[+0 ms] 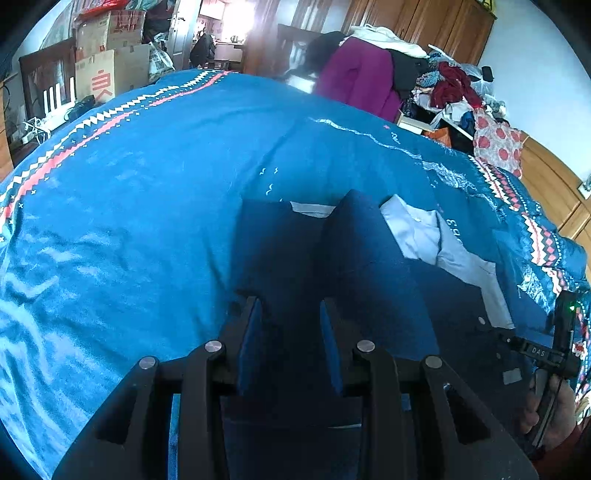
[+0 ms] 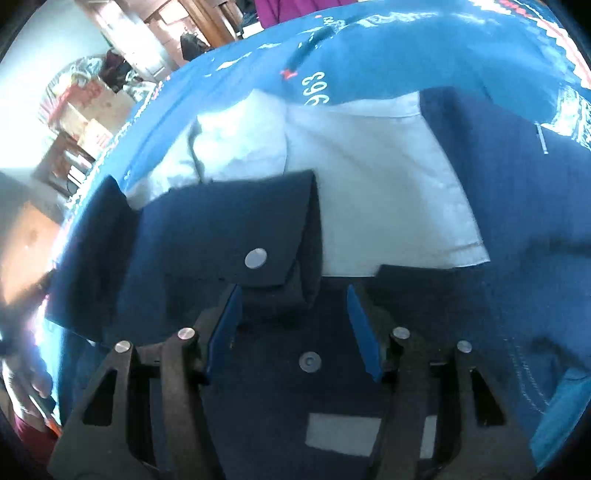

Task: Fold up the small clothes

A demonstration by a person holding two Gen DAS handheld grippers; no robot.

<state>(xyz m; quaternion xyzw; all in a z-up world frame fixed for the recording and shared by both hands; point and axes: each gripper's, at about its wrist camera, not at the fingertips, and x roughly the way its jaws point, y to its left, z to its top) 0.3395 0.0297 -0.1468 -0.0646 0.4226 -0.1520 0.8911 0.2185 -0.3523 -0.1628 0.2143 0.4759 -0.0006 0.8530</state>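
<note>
A small dark navy garment (image 1: 280, 243) with pale white lining (image 1: 424, 236) lies on a blue patterned bedspread (image 1: 147, 184). My left gripper (image 1: 291, 310) is shut on a raised fold of the navy cloth that stands up between its fingers. In the right wrist view the same navy garment (image 2: 229, 225) shows a metal snap (image 2: 255, 258) on a folded flap and white lining (image 2: 369, 184). My right gripper (image 2: 293, 295) is open, its fingers apart over the navy cloth, with a second snap (image 2: 309, 361) between them. The right gripper also shows in the left wrist view (image 1: 546, 350).
Cardboard boxes (image 1: 110, 66) stand at the far left beyond the bed. A pile of clothes (image 1: 443, 85) and a purple garment (image 1: 358, 77) lie at the far side. Wooden wardrobes (image 1: 424, 22) line the back wall.
</note>
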